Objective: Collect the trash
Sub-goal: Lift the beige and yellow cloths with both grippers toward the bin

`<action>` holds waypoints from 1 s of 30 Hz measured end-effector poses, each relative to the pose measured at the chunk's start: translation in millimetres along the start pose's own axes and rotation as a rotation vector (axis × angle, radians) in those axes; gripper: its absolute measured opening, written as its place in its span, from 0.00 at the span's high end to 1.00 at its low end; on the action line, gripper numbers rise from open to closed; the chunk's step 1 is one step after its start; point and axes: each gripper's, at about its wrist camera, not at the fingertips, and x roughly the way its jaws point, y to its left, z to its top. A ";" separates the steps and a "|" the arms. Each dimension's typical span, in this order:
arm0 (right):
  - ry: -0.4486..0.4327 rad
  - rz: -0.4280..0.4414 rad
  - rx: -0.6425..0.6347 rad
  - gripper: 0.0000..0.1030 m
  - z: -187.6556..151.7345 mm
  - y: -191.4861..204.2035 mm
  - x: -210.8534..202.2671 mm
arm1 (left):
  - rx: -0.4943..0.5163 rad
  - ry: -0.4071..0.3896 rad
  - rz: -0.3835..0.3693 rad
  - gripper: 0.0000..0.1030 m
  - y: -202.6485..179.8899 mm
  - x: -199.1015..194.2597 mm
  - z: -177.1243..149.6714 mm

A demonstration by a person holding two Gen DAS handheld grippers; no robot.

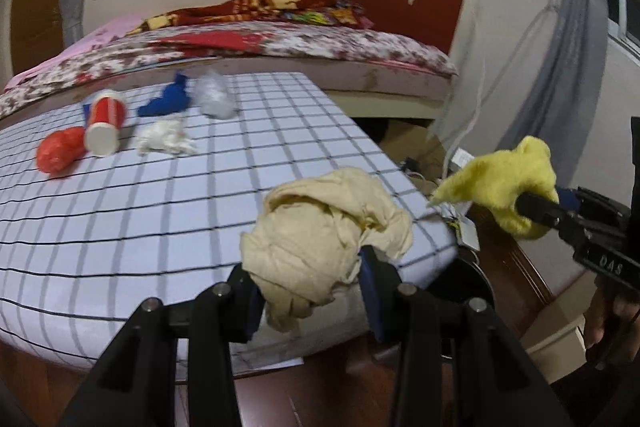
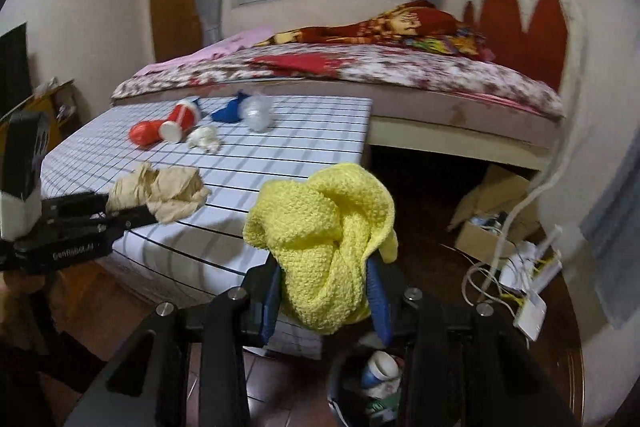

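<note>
A soft, light yellow cloth was clenched in the right gripper above a trash bin — a crumpled beige wad was pinched by the left gripper's jaws at the counter edge.

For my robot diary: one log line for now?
left gripper: holds beige cloth | right gripper: holds yellow cloth | bin: below

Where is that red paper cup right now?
The red paper cup lies on its side at the checked table's far left, between a red wad and white crumpled tissue.
</note>
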 end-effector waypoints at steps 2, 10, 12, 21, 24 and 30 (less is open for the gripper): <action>0.000 -0.015 0.043 0.62 -7.8 -15.3 -5.6 | 0.019 0.007 -0.020 0.59 -17.7 2.0 -1.9; 0.025 -0.062 0.110 0.62 -31.8 -52.1 -17.6 | 0.095 0.022 -0.084 0.59 -74.0 10.4 -3.3; 0.034 -0.071 0.125 0.62 -37.7 -61.1 -20.5 | 0.112 0.030 -0.097 0.59 -85.9 13.3 -4.8; 0.077 -0.094 0.174 0.61 -61.3 -91.2 -25.6 | 0.161 0.074 -0.139 0.59 -122.8 26.3 -16.9; 0.103 -0.097 0.185 0.61 -70.1 -99.2 -24.4 | 0.175 0.093 -0.153 0.59 -134.5 31.3 -23.6; 0.160 -0.110 0.201 0.61 -91.9 -113.6 -20.1 | 0.185 0.130 -0.174 0.59 -153.0 45.8 -33.7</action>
